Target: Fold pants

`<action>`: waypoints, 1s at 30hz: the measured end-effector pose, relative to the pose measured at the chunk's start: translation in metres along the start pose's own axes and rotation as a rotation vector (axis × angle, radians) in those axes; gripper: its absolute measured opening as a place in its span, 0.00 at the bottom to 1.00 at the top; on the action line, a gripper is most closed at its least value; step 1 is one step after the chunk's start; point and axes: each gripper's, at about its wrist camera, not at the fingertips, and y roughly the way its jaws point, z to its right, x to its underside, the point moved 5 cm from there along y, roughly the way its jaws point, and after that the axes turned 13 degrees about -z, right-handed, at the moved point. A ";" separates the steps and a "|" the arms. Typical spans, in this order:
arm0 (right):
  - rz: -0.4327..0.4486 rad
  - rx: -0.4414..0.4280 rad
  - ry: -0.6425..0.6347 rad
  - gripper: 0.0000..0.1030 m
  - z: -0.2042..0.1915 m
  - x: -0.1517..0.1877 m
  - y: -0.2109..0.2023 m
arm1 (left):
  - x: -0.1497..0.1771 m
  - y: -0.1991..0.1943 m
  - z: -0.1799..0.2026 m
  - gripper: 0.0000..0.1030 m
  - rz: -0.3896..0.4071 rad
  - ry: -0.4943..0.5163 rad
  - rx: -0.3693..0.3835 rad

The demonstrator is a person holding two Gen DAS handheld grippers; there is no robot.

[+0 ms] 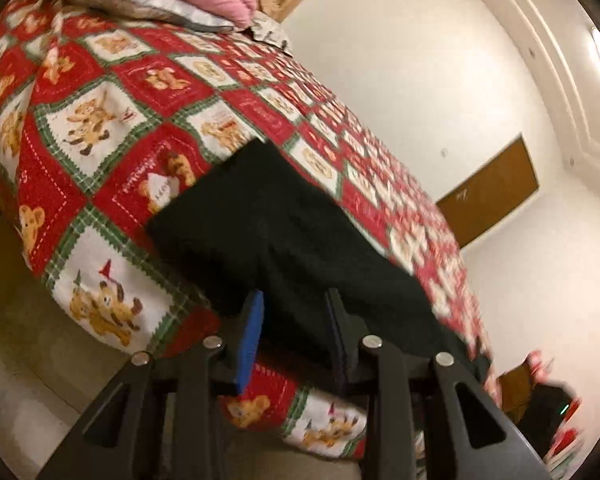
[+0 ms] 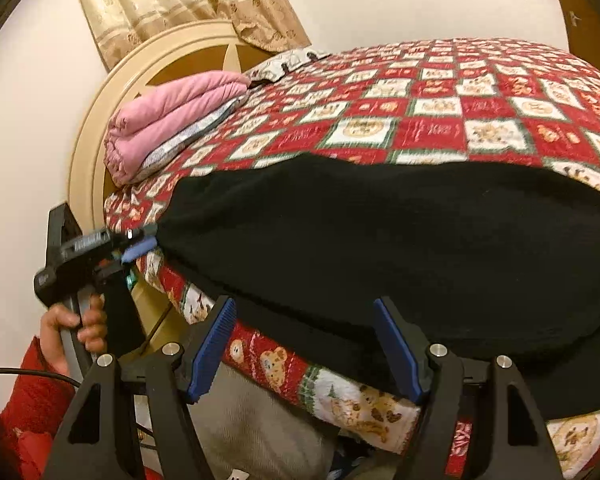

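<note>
The black pants [image 2: 400, 248] lie flat on a bed with a red, white and green teddy-bear quilt [image 2: 440, 116], along its near edge. In the left wrist view the pants [image 1: 284, 232] stretch away from my left gripper [image 1: 296, 300], which is open with its blue pads on either side of the pants' near corner. The right wrist view shows that left gripper [image 2: 146, 240] at the pants' left corner, held by a hand. My right gripper [image 2: 304, 308] is open at the pants' front edge, with cloth between the pads.
A folded pink blanket [image 2: 172, 120] lies on a pillow at the head of the bed, against a round cream headboard [image 2: 100, 128]. Curtains [image 2: 180, 4] hang behind. White walls and a brown door [image 1: 488, 192] lie beyond the bed.
</note>
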 end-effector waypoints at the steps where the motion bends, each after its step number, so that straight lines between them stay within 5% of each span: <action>1: -0.005 0.002 -0.008 0.70 -0.002 0.001 0.001 | -0.004 0.000 -0.003 0.31 0.008 -0.027 0.022; 10: -0.003 0.008 -0.004 0.70 0.002 0.002 0.001 | -0.016 0.016 -0.024 0.35 0.000 -0.225 0.174; 13: 0.000 0.004 -0.001 0.70 0.002 0.001 0.000 | -0.006 0.009 -0.022 0.36 -0.007 -0.234 0.165; 15: -0.003 0.002 -0.004 0.70 0.002 0.001 0.000 | 0.002 0.000 -0.020 0.57 0.021 -0.224 0.129; 16: -0.005 0.001 -0.006 0.70 0.002 0.002 0.000 | 0.004 -0.005 -0.018 0.59 0.045 -0.203 0.099; 19: -0.009 -0.002 -0.008 0.70 0.002 0.002 0.001 | 0.002 -0.011 -0.021 0.59 0.071 -0.171 0.051; 28: -0.015 0.002 0.012 0.70 0.006 0.003 0.002 | -0.022 0.000 -0.038 0.59 0.086 -0.251 0.102; 29: -0.015 0.004 0.011 0.70 0.006 0.003 0.002 | -0.023 -0.001 -0.039 0.52 0.096 -0.254 0.112; 30: -0.014 0.006 0.008 0.70 0.006 0.003 0.002 | -0.025 -0.003 -0.039 0.30 0.112 -0.252 0.119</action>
